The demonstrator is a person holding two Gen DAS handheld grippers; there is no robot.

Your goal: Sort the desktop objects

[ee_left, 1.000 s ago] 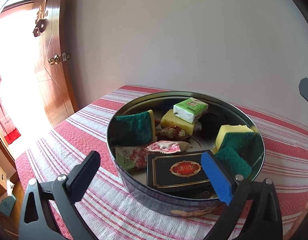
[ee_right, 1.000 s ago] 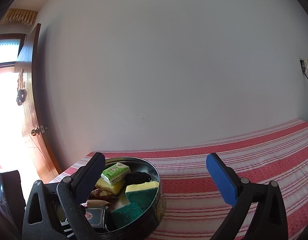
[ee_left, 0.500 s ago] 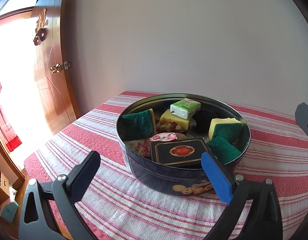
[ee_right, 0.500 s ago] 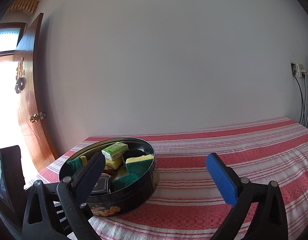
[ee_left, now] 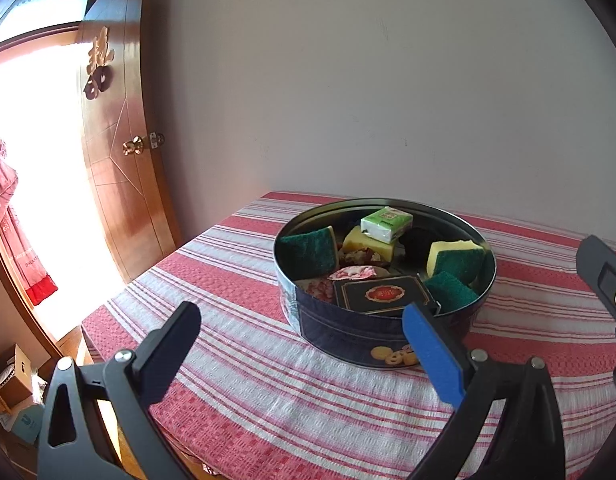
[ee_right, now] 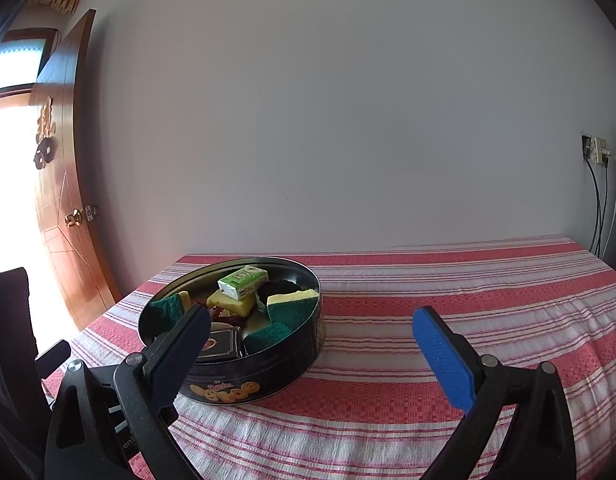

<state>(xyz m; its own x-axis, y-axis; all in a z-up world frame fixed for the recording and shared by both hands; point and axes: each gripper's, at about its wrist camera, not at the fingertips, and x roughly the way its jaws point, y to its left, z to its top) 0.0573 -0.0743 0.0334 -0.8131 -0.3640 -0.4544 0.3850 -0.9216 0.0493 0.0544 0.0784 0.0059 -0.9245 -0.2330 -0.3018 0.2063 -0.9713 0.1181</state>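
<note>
Both the left gripper and right gripper hovered with jaws apart and empty, short of the round tin of sponges near the surface's far left corner.

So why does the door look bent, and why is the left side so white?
Left wrist view: the fisheye lens bows the door, and daylight through the doorway blows out to white. Right wrist view: same curve and glare, while the tin stays sharp.
</note>
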